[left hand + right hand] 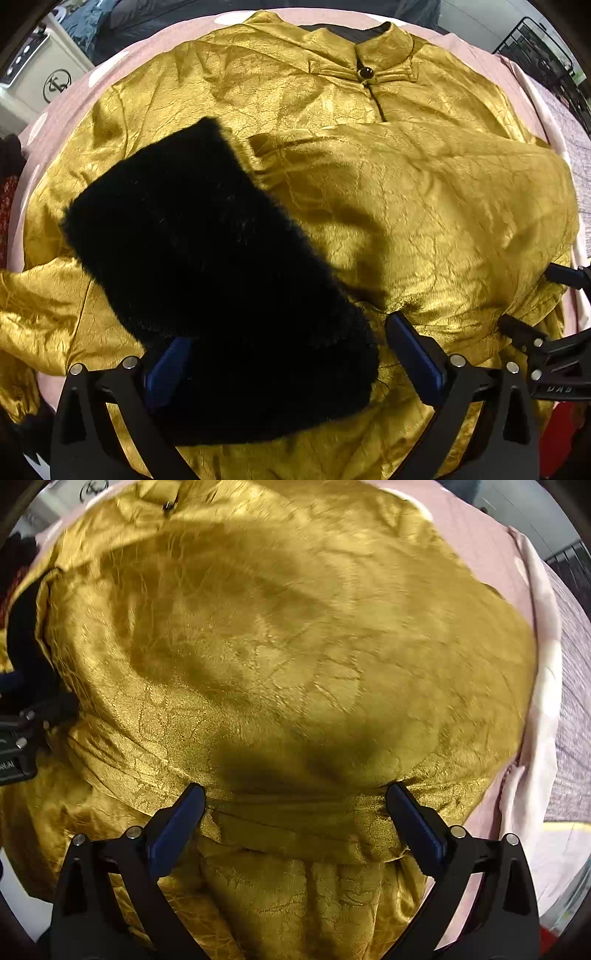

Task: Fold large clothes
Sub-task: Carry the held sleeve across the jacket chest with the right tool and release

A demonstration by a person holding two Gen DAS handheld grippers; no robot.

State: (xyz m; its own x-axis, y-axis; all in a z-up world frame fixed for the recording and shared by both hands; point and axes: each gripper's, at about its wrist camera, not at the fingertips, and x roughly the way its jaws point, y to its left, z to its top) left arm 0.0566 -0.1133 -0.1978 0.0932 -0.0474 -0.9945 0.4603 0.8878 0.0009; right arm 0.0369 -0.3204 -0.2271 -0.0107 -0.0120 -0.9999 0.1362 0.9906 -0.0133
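The large mustard-gold crinkled satin garment with a stand collar [369, 206] lies spread front-up over a pale pink cloth-covered table [66, 107], its collar and dark round button [366, 72] at the far side. By the look of it the fold is in its early middle: one sleeve, ending in a broad black furry cuff [207, 266], already lies slanted across the chest, and another gold layer appears laid over from the other side, but the body still seems at full length, so the lengthwise folding and final tidying are judged still to come; the hem nearest the cameras is bunched. The left gripper [284, 354] has its blue-padded fingers [413, 354] spread wide apart, straddling the near end of the furry cuff with nothing pinched between them; whether the pads touch the fur cannot be told. The right gripper [295, 812] is likewise wide apart, its fingers either side of a folded gold band of fabric [295, 823], gripping nothing
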